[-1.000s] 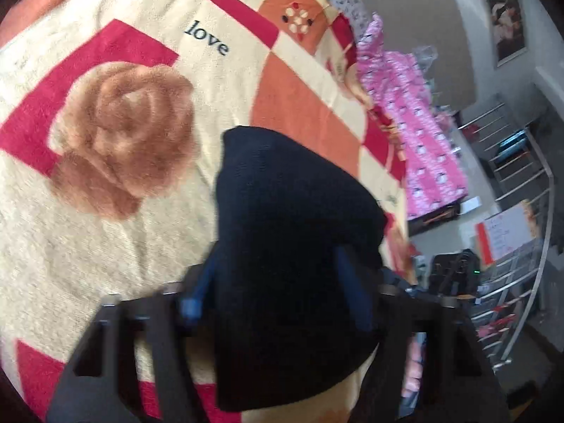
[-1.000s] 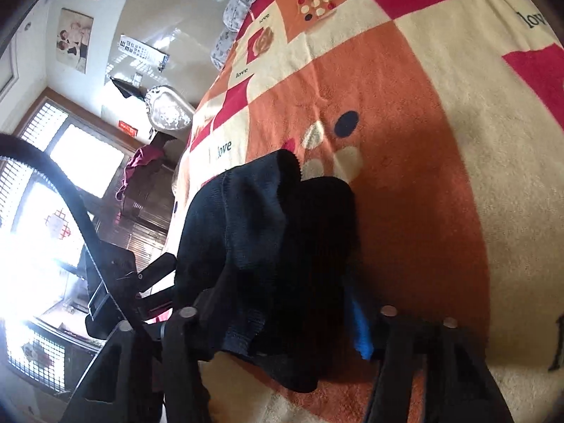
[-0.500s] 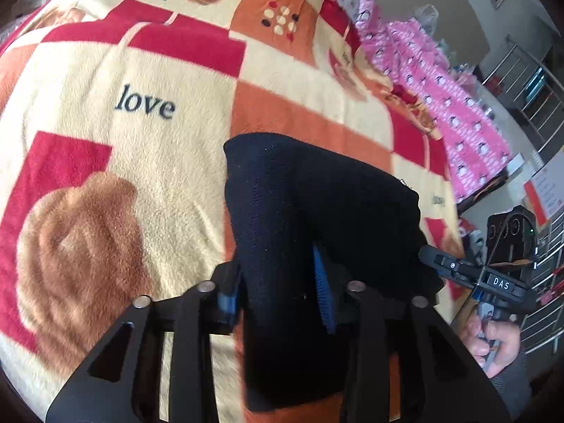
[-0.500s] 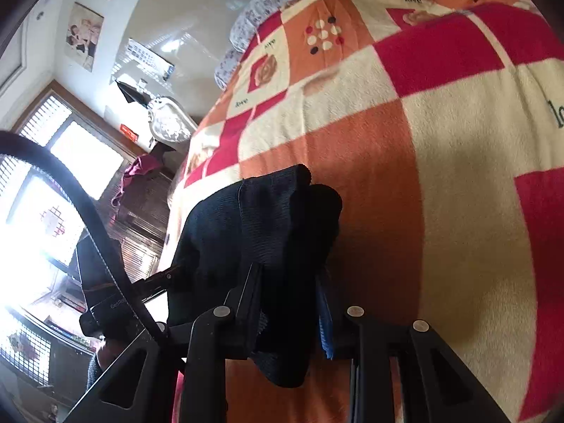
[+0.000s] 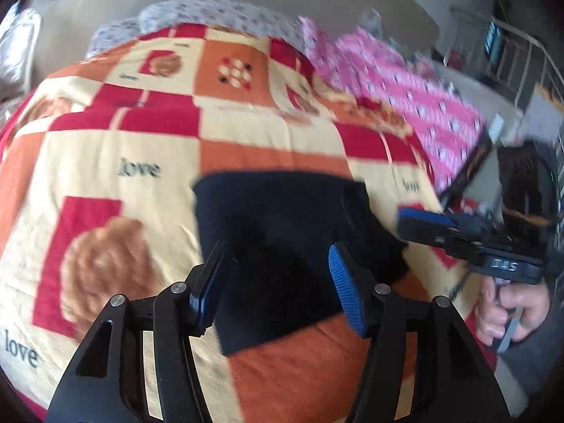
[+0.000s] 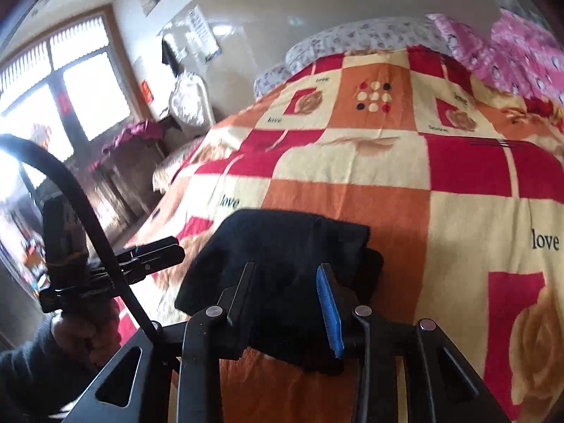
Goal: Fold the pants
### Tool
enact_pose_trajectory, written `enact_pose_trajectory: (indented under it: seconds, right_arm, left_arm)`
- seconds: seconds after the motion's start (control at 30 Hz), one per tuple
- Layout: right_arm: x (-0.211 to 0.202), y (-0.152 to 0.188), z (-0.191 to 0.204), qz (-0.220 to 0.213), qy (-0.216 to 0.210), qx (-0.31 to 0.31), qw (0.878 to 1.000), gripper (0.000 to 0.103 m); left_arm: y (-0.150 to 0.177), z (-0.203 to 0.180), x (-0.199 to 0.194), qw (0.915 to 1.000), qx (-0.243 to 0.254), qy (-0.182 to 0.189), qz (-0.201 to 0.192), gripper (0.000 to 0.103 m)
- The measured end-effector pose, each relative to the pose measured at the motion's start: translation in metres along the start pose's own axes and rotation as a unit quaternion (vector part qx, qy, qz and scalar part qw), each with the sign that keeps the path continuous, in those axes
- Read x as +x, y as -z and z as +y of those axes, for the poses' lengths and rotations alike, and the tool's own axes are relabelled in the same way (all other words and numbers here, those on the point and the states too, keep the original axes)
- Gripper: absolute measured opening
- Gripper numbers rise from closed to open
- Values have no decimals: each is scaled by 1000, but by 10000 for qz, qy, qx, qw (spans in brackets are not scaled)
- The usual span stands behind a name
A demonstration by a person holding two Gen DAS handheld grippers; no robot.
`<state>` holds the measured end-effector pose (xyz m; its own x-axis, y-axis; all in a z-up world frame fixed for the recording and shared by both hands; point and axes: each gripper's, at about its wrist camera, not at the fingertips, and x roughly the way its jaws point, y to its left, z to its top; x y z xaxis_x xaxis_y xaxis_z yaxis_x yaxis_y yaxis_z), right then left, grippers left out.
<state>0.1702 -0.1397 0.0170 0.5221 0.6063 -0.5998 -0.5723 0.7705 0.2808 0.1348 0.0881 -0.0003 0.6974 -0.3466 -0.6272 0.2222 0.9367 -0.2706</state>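
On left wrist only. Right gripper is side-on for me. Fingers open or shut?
Observer: Open. In the right wrist view the right gripper has its fingers apart over the pants, not pinching.
Operator: Fold edges lined up on that side?
Observer: Not quite. A lower layer pokes out past the top layer's right edge.
Operator: Anything around the left gripper that I miss?
Observer: A black cable arcs across in front of the left gripper in that view.

Daylight glare from window [image 6: 53,81], motion blur, fisheye warp, dark vignetted corners
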Motion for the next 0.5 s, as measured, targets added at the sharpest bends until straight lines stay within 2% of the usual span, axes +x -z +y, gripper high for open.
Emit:
enact_pose_trajectory:
  seconds: [0.03, 0.07, 0.1, 0.17, 0.3, 0.37, 0.5]
  right_arm:
    - [11, 3, 5, 139, 81, -110, 9998, 33]
    - [28, 13, 7, 508, 414, -275, 9975, 33]
    - [44, 22, 4, 850, 680, -312, 9936, 32]
    - [45, 32, 0, 678, 674, -296, 9950, 32]
    - [49, 27, 4, 795, 844, -351, 9926, 32]
    - [39, 25, 8, 712, 867, -371, 9930, 32]
    - [-12, 37, 23, 122, 770, -285, 9965, 32]
  left_arm:
    - [7, -2, 13, 9996, 41, -129, 256, 57]
    - [13, -1, 26, 9985, 38, -218, 507, 56]
    - [16, 0, 26, 9989, 82, -260, 372, 57]
    - [14, 3, 27, 9988, 3, -187, 443, 57]
    - [9, 0, 25, 9983, 20, -233, 542, 58]
    - [9, -6, 12, 9978, -111, -442, 479, 58]
    - [21, -30, -20, 9935, -247, -1087, 222, 58]
